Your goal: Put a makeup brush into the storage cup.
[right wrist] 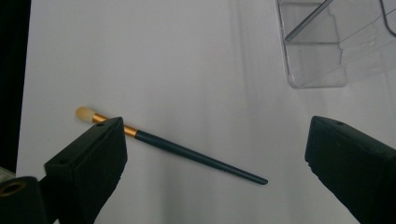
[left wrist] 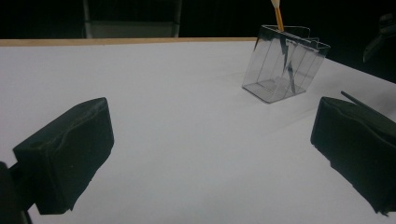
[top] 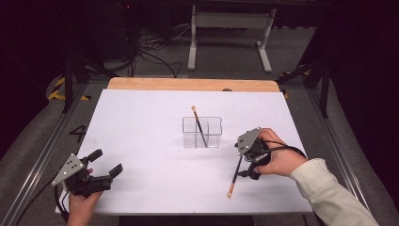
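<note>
- White sheet (top: pixel 141 141) covers the table; a wooden edge (top: pixel 188 84) shows at the far side, and the room behind is dark, with a grey floor and a white metal frame (top: pixel 230 33).
- On the sheet lies a brush (right wrist: pixel 187 151) with a dark handle, a gold ferrule and a pale tip. It lies flat at the near right part of the table, and its pale tip points to the near edge.
- Above this brush is the right gripper (right wrist: pixel 215 158). Its jaws are wide open, one on each side of the brush, and they do not touch it as far as I can see.
- Just beyond stands a clear container (top: pixel 202 133) near the middle of the table. A second brush (top: pixel 199 125) leans inside it, with the pale tip up.
- At the near left corner, well apart from the container, is the left gripper (top: pixel 107 164). Its jaws are also open and hold nothing.
</note>
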`<state>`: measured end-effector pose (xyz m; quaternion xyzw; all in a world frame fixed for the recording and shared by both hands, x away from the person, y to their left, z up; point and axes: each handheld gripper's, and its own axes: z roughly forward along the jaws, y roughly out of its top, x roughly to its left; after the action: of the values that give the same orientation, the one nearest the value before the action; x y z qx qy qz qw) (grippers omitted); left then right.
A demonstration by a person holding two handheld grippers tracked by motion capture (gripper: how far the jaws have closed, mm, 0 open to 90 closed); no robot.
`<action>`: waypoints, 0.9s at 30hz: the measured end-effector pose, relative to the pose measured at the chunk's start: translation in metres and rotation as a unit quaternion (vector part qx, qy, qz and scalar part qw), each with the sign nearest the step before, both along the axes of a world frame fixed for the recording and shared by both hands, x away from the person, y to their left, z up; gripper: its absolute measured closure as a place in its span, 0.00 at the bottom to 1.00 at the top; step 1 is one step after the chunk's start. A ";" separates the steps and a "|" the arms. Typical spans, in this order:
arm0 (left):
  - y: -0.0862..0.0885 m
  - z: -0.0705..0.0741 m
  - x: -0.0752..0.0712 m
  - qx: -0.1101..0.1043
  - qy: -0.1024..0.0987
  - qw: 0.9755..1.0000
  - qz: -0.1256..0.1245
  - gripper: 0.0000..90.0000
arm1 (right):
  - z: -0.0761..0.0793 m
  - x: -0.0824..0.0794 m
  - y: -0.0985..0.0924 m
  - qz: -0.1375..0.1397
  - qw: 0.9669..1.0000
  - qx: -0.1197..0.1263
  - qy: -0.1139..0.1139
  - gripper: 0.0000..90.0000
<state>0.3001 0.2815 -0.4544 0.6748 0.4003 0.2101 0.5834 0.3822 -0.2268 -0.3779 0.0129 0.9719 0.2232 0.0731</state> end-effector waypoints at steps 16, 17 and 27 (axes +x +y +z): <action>0.000 0.000 0.002 0.000 0.001 1.000 -0.004 0.00 | -0.023 0.004 0.003 -0.001 1.000 -0.012 0.022 0.07; 0.000 0.000 0.002 0.002 0.001 1.000 -0.003 0.00 | -0.024 0.004 0.003 -0.001 1.000 -0.014 0.024 0.07; -0.001 0.000 0.002 0.002 0.000 1.000 -0.004 0.00 | -0.035 0.005 0.003 0.002 0.999 -0.026 0.033 0.10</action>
<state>0.3021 0.2806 -0.4540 0.6774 0.3967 0.2083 0.5834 0.3869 -0.2242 -0.4134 0.0166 0.9793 0.1974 0.0405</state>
